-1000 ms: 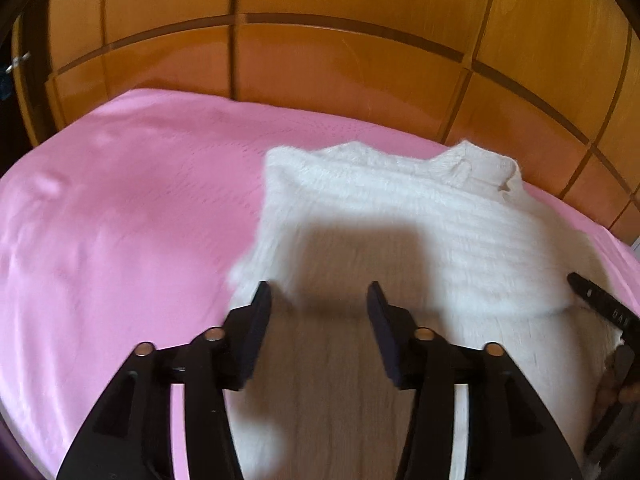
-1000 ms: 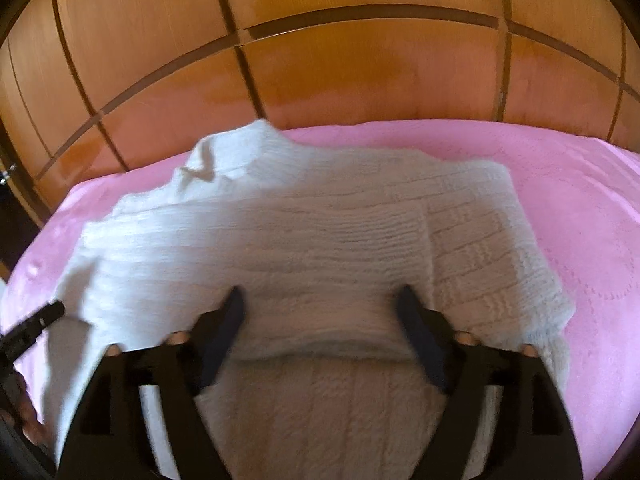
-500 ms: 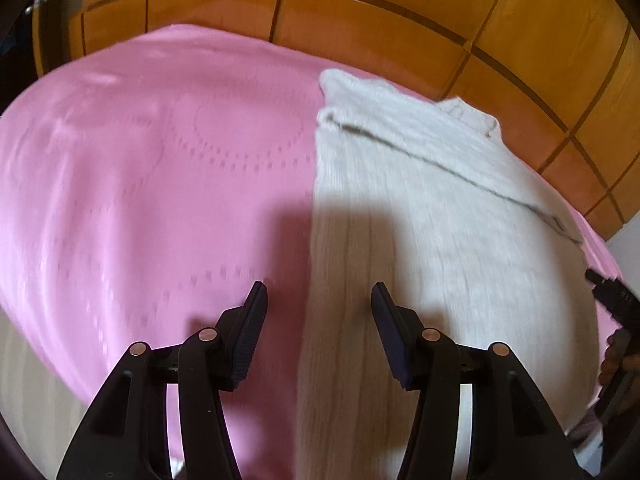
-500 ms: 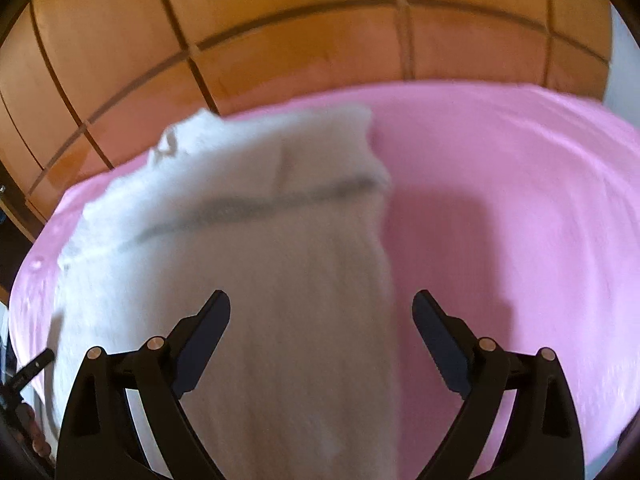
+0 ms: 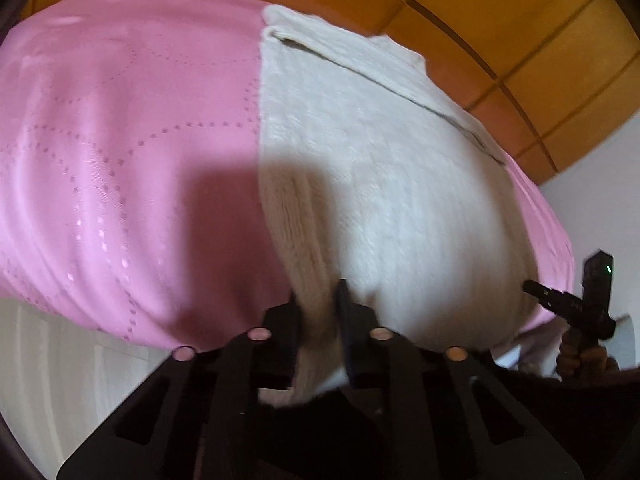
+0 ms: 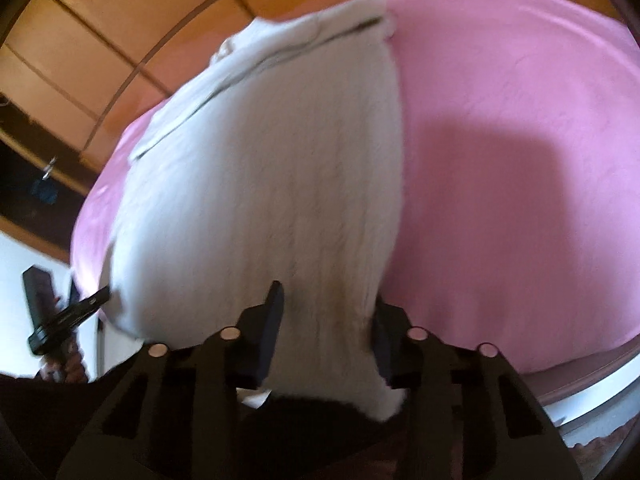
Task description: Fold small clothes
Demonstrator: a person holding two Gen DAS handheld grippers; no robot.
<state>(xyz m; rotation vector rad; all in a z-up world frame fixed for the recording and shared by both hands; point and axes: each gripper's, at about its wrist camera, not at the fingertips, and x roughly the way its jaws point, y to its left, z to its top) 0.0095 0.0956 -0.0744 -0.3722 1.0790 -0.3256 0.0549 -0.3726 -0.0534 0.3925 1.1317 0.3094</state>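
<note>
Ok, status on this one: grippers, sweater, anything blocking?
Both jaws just closing: left gripper and right gripper pinch the white sweater's near corners. Nothing blocking.

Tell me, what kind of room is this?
Probably a bedroom: a pink bedspread covers what looks like a bed, wooden panelling rises behind it, and a white knitted sweater lies on top.

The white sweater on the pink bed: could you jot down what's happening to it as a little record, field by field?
garment: white knit sweater, lying lengthwise on the pink bedspread
fold state: sleeves already folded in
left claw: just closed, pinching the near left corner of the hem
right claw: just closed around the near right corner, knit bunched between its fingers
behind the bed: wooden panelled headboard
likely next step: probably lifting the hem toward the collar
</note>
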